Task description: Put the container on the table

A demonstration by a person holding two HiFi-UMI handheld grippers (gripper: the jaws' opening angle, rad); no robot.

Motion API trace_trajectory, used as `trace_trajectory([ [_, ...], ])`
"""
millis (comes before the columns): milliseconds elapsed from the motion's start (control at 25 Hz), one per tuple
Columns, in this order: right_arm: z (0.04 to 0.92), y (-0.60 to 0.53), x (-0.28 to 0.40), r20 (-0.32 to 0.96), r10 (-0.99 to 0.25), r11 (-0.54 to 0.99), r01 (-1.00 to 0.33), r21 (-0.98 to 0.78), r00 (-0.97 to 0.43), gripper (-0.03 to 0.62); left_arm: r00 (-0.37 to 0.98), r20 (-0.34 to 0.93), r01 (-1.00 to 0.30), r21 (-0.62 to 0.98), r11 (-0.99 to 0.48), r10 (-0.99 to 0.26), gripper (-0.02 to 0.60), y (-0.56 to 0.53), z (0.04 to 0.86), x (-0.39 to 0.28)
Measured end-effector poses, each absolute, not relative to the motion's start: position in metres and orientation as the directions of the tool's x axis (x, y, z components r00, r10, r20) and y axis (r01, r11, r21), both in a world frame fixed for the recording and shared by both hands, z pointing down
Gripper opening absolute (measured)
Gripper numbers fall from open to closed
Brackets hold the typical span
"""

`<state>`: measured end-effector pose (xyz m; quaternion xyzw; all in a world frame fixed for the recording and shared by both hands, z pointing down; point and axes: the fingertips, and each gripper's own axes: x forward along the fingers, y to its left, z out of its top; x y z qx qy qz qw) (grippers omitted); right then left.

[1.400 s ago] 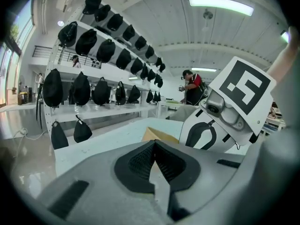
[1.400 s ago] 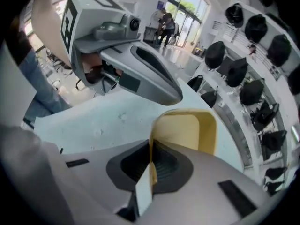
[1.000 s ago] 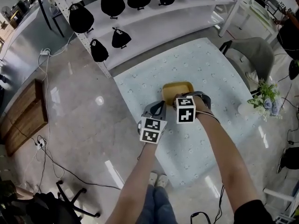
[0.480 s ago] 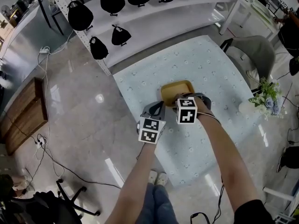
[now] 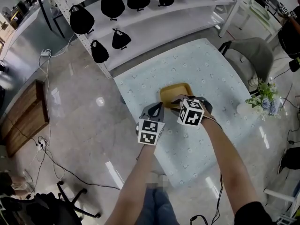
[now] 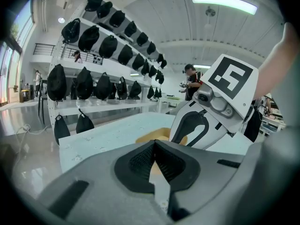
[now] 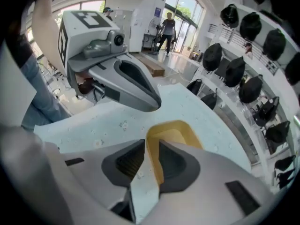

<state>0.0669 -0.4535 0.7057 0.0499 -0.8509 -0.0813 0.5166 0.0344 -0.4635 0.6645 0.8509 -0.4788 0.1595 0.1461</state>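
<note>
right tongs (image 7: 149, 161) are opening at this moment. their jaws are spread to either side of the near wall of the container (image 7: 176, 135). the yellow rim stands between them, and a strip of worktop (image 5: 206, 69) shows between that wall and one pad, so nothing looks pinched. i cannot tell whether the other pad brushes the wall.

left tongs (image 6: 154, 146) are pressed together at the tips with nothing between them. they hover just beside the right tongs, on the near left side of the container, pointing across the worktop toward it and apart from it.

in the head view the container is a shallow yellow tub. it sits upright and flat on the pale patterned cover of the worktop, near the middle of its near half and well in from every edge. none of it hangs in the air and it is not tilted.

judging from this, the main step looks done: the container is down on the worktop and the grip on it is being let go. what seems left is small. the right tongs must come clear of the rim without dragging or tipping the tub, and then both pairs can draw back. the one risk i see is a jaw catching the thin wall on the way up. lifting straight up, away from the rim, would suit best.
</note>
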Motion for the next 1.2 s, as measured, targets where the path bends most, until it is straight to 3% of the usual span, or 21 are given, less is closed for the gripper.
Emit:
trace_trajectory([
  [240, 0.636, -0.468, 0.068, 0.659, -0.383, 0.917, -0.352, 0.187, -0.647, 0.026, 0.495, 0.364, -0.859, 0.072, -0.506, -0.789, 0.002, -0.458, 0.624, 0.030],
  [440, 0.574, -0.464, 0.082, 0.474, -0.547, 0.819, -0.557, 0.135, -0.689, 0.000, 0.496, 0.307, -0.861, 0.053, -0.506, -0.812, 0.002, -0.452, 0.579, 0.027],
  [640, 0.510, -0.452, 0.116, 0.287, -0.714, 0.680, -0.730, 0.064, -0.639, -0.002, 0.489, 0.237, -0.868, 0.041, -0.495, -0.839, 0.002, -0.441, 0.527, 0.025],
  [840, 0.441, -0.417, 0.168, 0.082, -0.867, 0.490, -0.871, -0.035, -0.492, -0.002, 0.492, 0.194, -0.864, -0.011, -0.504, -0.849, 0.002, -0.419, 0.477, 0.022],
  [1200, 0.367, -0.332, 0.209, -0.046, -0.931, 0.366, -0.928, -0.067, -0.363, -0.002, 0.498, 0.086, -0.865, -0.026, -0.501, -0.863, 0.002, -0.364, 0.385, 0.011],
])
